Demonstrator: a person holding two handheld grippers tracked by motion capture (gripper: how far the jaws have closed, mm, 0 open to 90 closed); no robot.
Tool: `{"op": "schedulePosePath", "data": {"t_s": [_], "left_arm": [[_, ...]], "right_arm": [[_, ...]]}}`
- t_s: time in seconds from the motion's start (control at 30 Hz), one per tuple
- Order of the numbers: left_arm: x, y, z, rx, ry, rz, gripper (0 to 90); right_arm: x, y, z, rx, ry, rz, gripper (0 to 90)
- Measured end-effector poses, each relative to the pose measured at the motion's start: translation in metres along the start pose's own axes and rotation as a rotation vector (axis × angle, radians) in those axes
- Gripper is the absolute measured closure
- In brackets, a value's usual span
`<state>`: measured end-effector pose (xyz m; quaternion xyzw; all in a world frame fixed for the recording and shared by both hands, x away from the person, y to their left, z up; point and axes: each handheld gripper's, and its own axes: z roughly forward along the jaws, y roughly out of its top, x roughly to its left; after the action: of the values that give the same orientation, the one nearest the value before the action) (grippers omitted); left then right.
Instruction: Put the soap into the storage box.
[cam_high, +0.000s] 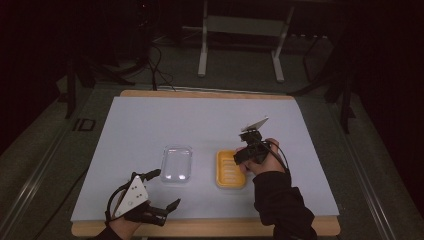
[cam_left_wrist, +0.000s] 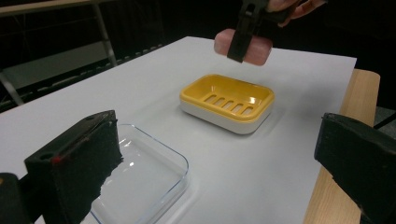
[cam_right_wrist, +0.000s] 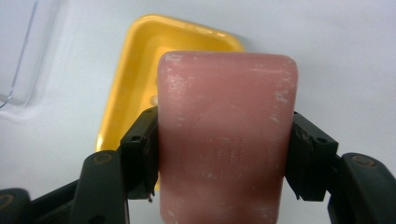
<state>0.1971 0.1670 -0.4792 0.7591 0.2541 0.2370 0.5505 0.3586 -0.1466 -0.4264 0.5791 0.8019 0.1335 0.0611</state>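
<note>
Above the yellow soap dish (cam_left_wrist: 227, 101), the right gripper (cam_right_wrist: 224, 154) is clamping the pink soap bar (cam_right_wrist: 226, 135), apparently not yet set down. Near the clear lid (cam_left_wrist: 140, 182), the left gripper (cam_left_wrist: 219, 172) is waiting, jaws apart.

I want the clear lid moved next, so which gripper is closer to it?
Left. The left gripper sits beside the clear lid; the right gripper hangs above the yellow soap dish.

Left claw (cam_left_wrist: 210, 163) gapes wide, its jaws low at eight and four o'clock. Clear dish (cam_left_wrist: 144, 179) sits by the near jaw at seven. Yellow soap tray (cam_left_wrist: 227, 102) rests on the bench (cam_left_wrist: 140, 88) at centre. At twelve, the right claw (cam_left_wrist: 243, 35) grips a pink soap bar (cam_left_wrist: 259, 49) above the tray.
</note>
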Motion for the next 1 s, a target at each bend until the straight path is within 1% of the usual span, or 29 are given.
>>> {"op": "schedulePosePath", "data": {"t_s": [0.03, 0.07, 0.1, 0.13, 0.2, 0.3, 0.33, 0.37, 0.47, 0.5, 0.53, 0.63, 0.73, 0.9, 1.0], "left_arm": [[0.000, 0.000, 0.000, 0.001, -0.001, 0.000, 0.7], [0.000, 0.000, 0.000, 0.001, -0.001, 0.000, 0.7], [0.000, 0.000, 0.000, 0.001, -0.003, 0.002, 0.7], [0.000, 0.000, 0.000, 0.002, -0.005, 0.002, 0.7], [0.000, 0.000, 0.000, 0.003, -0.007, 0.003, 0.7], [0.000, 0.000, 0.000, 0.002, -0.008, 0.003, 0.7], [0.000, 0.000, 0.000, 0.002, -0.009, 0.003, 0.7], [0.000, 0.000, 0.000, 0.002, -0.009, 0.002, 0.7], [0.000, 0.000, 0.000, 0.001, -0.010, 0.005, 0.7], [0.000, 0.000, -0.001, 0.001, -0.010, 0.004, 0.7], [-0.001, 0.000, -0.001, -0.001, -0.011, 0.003, 0.7], [-0.001, 0.000, -0.001, -0.002, -0.013, 0.003, 0.7], [-0.001, 0.000, -0.001, -0.004, -0.015, 0.005, 0.7], [-0.001, 0.000, -0.001, -0.003, -0.019, 0.008, 0.7], [-0.001, 0.000, -0.001, -0.004, -0.020, 0.008, 0.7]], "right_arm": [[0.003, 0.000, 0.002, 0.000, 0.017, 0.001, 37.2], [0.003, 0.000, 0.002, 0.000, 0.017, 0.001, 37.2], [0.008, -0.001, 0.006, -0.010, 0.054, 0.016, 37.2], [0.011, -0.002, 0.008, -0.017, 0.062, 0.020, 37.2], [0.016, -0.003, 0.012, -0.021, 0.072, 0.033, 37.2], [0.018, -0.003, 0.015, -0.026, 0.076, 0.044, 37.2], [0.020, -0.004, 0.017, -0.032, 0.080, 0.053, 37.2], [0.023, -0.005, 0.022, -0.041, 0.081, 0.083, 37.2], [0.027, -0.006, 0.029, -0.040, 0.079, 0.087, 37.2], [0.027, -0.006, 0.031, -0.049, 0.079, 0.105, 37.2], [0.028, -0.007, 0.034, -0.051, 0.078, 0.111, 37.2], [0.028, -0.008, 0.040, -0.042, 0.046, 0.101, 37.2], [0.029, -0.009, 0.045, -0.041, 0.025, 0.105, 37.1], [0.029, -0.009, 0.056, -0.015, 0.040, 0.119, 36.6], [0.028, -0.009, 0.054, -0.034, 0.046, 0.127, 32.8]]}}
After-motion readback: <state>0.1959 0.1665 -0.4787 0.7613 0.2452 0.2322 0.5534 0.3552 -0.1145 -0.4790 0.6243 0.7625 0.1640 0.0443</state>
